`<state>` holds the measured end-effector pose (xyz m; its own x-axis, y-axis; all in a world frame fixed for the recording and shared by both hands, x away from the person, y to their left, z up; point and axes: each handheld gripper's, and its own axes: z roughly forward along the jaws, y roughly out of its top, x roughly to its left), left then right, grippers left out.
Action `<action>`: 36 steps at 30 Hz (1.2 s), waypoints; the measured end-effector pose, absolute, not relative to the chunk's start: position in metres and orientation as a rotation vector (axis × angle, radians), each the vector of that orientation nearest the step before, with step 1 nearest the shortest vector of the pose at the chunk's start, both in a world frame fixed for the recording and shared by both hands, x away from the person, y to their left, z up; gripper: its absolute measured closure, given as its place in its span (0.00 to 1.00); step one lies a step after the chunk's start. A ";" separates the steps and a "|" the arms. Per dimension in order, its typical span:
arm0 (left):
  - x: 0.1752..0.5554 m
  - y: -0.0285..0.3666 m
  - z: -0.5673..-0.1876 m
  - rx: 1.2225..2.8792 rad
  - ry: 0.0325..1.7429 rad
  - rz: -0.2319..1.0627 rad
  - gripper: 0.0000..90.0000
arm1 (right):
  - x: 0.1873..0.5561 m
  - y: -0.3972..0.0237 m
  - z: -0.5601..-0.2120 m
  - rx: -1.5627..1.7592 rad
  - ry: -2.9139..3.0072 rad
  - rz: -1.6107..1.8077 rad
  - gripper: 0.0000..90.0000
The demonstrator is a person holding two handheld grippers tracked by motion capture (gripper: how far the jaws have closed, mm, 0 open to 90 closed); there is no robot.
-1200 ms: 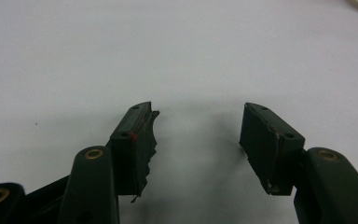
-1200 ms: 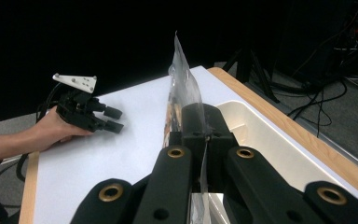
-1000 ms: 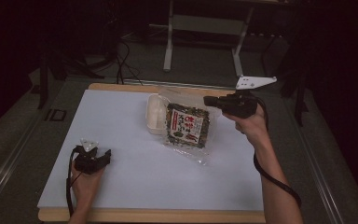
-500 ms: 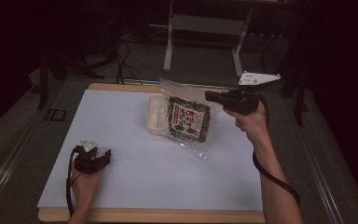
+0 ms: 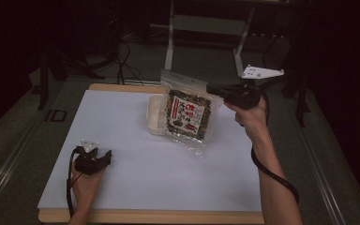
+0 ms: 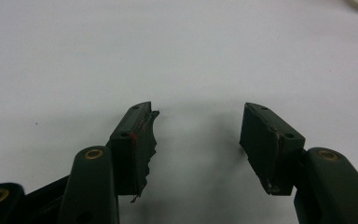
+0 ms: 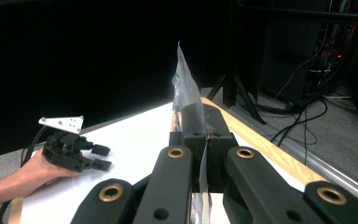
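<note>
A clear plastic snack bag [image 5: 187,112] with a red, white and dark label hangs above the back of the table. My right gripper [image 5: 212,89] is shut on its upper right edge; in the right gripper view the clear film [image 7: 186,88] stands up out of the shut jaws. A shallow cream tray [image 5: 154,115] lies on the table behind and below the bag, partly hidden by it. My left gripper [image 5: 107,155] rests on the white sheet at the front left; in the left gripper view its fingers [image 6: 135,140] stand apart and open over bare sheet.
A white sheet [image 5: 140,178] covers a wooden table [image 5: 150,218] whose edge shows at front and back. Beyond the far edge are cables [image 5: 122,51] and a metal stand [image 5: 171,42] on a dark floor. A rail [image 5: 9,164] runs along the left side.
My right gripper has lifted the bag off the table and tipped it more upright. The left gripper has stayed where it was.
</note>
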<state>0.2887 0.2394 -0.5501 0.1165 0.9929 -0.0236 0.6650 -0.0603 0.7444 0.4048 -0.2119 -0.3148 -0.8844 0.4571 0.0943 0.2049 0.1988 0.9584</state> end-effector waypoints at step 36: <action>0.289 0.239 -0.550 1.791 1.613 0.694 0.49 | 0.419 -0.204 -0.305 0.657 2.132 1.821 1.00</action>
<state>0.2888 0.2395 -0.5502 0.1149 0.9931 -0.0240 0.6658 -0.0591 0.7438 0.4186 -0.2037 -0.3045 -0.8636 0.4957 0.0919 0.1685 0.1120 0.9793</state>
